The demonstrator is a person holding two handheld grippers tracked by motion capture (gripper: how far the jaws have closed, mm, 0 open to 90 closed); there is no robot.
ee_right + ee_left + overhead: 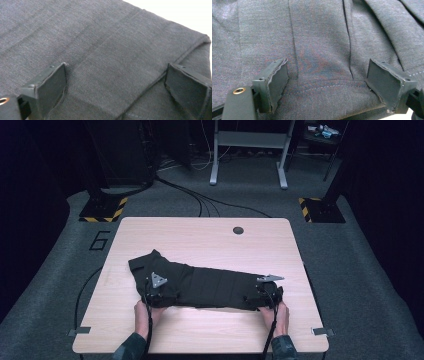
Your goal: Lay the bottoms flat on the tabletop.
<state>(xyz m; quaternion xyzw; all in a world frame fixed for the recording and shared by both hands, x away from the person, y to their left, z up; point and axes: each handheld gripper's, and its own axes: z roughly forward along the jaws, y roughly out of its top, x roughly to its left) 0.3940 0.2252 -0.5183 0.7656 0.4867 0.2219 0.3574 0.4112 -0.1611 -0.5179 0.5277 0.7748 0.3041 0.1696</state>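
Two grippers were set at the near edge of a dark folded garment (210,282), which lay across the middle of the table (200,235), closer to its near edge and running from left to right. Your left gripper (324,82) stood with its jaws wide apart, cloth and a stitched hem between them; nothing was clamped. Your right gripper (115,92) was likewise spread wide over the garment's right end, near a folded corner.

Risks, as judged from this position:
- Closing on the top layer alone would have lifted one ply and undone the fold.
- Uneven closing or lifting between the two sides would have skewed the garment.
- Dragging toward the near edge could have pulled the cloth off the table.
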